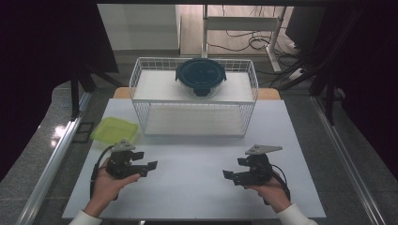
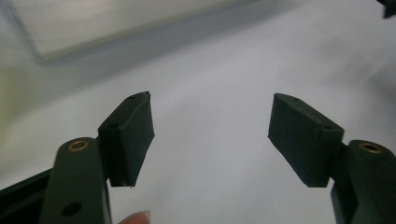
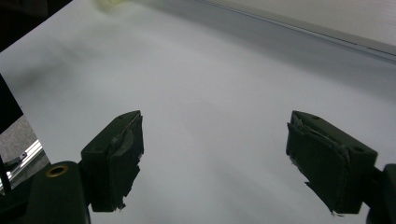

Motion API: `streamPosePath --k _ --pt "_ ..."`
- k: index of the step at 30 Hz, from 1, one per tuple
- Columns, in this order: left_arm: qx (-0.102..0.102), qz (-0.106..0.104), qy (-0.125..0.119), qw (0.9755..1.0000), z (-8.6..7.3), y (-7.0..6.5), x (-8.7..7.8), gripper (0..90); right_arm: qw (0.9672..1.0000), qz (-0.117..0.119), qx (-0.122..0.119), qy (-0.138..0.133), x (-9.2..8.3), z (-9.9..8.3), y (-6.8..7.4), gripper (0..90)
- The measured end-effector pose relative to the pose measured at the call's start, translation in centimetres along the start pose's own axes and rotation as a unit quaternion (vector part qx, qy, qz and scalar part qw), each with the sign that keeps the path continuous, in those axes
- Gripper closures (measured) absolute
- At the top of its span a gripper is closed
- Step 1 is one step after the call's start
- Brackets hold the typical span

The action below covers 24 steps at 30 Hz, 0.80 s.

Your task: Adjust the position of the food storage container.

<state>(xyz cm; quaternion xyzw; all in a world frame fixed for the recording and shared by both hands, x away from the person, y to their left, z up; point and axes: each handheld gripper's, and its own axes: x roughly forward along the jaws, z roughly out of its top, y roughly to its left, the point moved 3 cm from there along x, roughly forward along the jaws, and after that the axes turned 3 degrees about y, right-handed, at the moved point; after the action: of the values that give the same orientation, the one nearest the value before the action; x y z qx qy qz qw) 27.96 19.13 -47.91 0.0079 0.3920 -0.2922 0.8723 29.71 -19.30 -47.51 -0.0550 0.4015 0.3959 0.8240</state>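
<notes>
My left gripper is held low over the white table top at the near left, pointing right. Its jaws stand open with nothing between them, and in the left gripper view only bare white surface lies between the pads. At the near right, my right gripper points left toward it, also open and empty, as the right gripper view confirms. A round container with a dark blue lid sits on the upper shelf of a white wire basket at the back of the table.
A flat yellow-green square container lies left of the basket, just beyond my left gripper. The basket's lower edge crosses the top of the left gripper view. Metal rails run along both sides of the table, and cables lie on the floor behind.
</notes>
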Motion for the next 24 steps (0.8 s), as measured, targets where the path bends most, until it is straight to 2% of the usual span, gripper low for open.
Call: streamPosePath --k 5,8,11,13,16,18,19,24 --pt "-0.002 0.035 0.016 0.9993 1.3 3.1 -1.2 37.8 1.0 -0.008 0.004 -0.001 -0.6 -0.6 0.0 19.3" --pt "-0.005 0.054 0.029 0.9981 2.5 5.5 -1.9 41.1 1.0 -0.009 0.002 0.002 -0.6 -0.8 0.2 19.3" --pt "-0.013 0.072 0.028 0.9969 3.7 8.0 -2.5 46.1 0.9999 -0.013 -0.005 0.007 -0.6 -1.0 0.2 19.2" --pt "-0.02 0.09 0.028 0.9953 4.4 9.6 -2.7 49.4 0.9997 -0.02 -0.009 0.008 -0.6 -1.2 0.1 19.3" --pt "-0.03 0.113 0.042 0.9923 5.4 12.0 -2.7 60.9 0.9997 -0.022 -0.003 0.008 -0.7 -1.4 -0.1 19.3" --pt "-0.027 0.122 0.053 0.9907 5.9 13.2 -2.7 66.2 0.9997 -0.022 0.002 0.009 -0.8 -1.5 -0.2 19.3" --pt "-0.026 0.134 0.063 0.9887 6.3 14.1 -2.5 67.8 0.9997 -0.023 0.003 0.01 -0.8 -1.6 -0.2 19.3" --pt "-0.04 0.153 0.095 0.9829 7.6 17.6 -1.6 81.3 0.9996 -0.026 0.004 0.012 -0.8 -1.7 -0.2 19.3"
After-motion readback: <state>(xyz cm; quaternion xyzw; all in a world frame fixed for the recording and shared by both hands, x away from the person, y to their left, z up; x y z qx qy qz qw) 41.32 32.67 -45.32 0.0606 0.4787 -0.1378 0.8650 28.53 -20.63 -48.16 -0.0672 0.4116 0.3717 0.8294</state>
